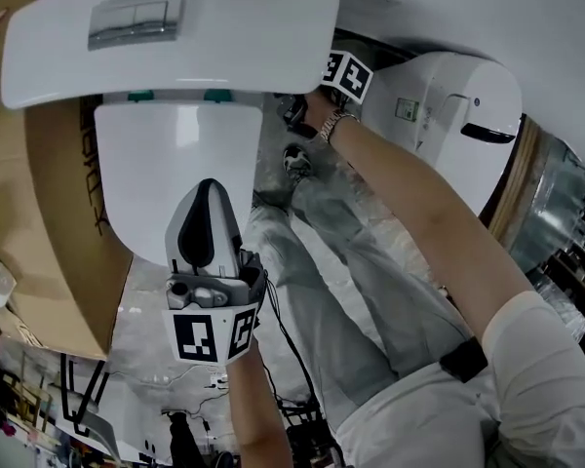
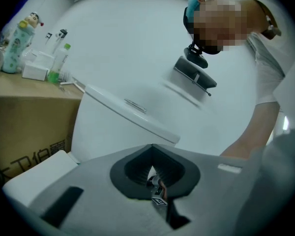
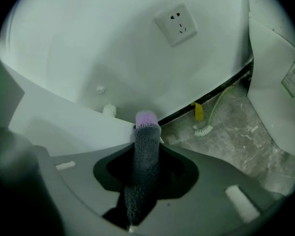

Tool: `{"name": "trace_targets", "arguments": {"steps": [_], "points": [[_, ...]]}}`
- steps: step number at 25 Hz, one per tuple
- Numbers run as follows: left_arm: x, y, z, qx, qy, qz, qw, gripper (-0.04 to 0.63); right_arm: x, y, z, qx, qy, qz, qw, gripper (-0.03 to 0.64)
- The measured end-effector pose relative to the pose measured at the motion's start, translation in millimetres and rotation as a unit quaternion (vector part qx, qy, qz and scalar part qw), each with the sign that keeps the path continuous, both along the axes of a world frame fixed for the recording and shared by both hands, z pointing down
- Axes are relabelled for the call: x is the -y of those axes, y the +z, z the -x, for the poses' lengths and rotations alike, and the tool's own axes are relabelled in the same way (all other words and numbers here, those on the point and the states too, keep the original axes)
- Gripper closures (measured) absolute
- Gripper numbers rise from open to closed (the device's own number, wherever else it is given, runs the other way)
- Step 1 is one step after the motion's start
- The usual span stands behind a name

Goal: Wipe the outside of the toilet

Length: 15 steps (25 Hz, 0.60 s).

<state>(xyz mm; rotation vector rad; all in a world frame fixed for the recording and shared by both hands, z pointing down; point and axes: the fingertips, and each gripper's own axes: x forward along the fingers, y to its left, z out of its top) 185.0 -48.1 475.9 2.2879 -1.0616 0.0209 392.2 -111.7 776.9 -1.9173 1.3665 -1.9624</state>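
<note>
The left gripper (image 1: 211,203) hangs closest, over the front of the closed seat lid (image 1: 175,154). Its jaws are pressed together with nothing between them, and they point toward the tank. In the left gripper view the tips meet in a point, aimed at the tank's side.

The right gripper (image 3: 147,128) reaches past the tank's right side and pinches a grey cloth (image 3: 145,156). The cloth's long axis runs along the jaws. Its purple edge (image 3: 147,118) leads forward, at or just short of the tank's white surface; contact cannot be told. In the head view only that gripper's marker cube (image 1: 346,74) shows clearly, just beside the tank lid's corner.

The toilet (image 1: 166,86) lies lengthwise away from the person, with the bowl front nearest and the tank lid with its flush button (image 1: 136,19) farthest. A cardboard box (image 1: 49,213) stands against its left side.

Beyond the cloth, a small brush (image 3: 202,129) lies on the stone floor (image 3: 236,141) by the wall, with a wall socket (image 3: 176,23) above it.
</note>
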Motion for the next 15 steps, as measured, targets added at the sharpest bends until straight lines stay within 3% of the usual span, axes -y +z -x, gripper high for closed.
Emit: {"name": "trace_targets", "arguments": {"steps": [7,15], "points": [[1,0,25,0.006,-0.017,0.002,0.9998,0.591,13,-36,-9,0.013,0.013,-0.075,0.997,0.505],[-19,-34,4,0.001,0.006,-0.021,0.9998,0.591,25,-121,-17,0.039,0.026,-0.145,0.988,0.505]]}}
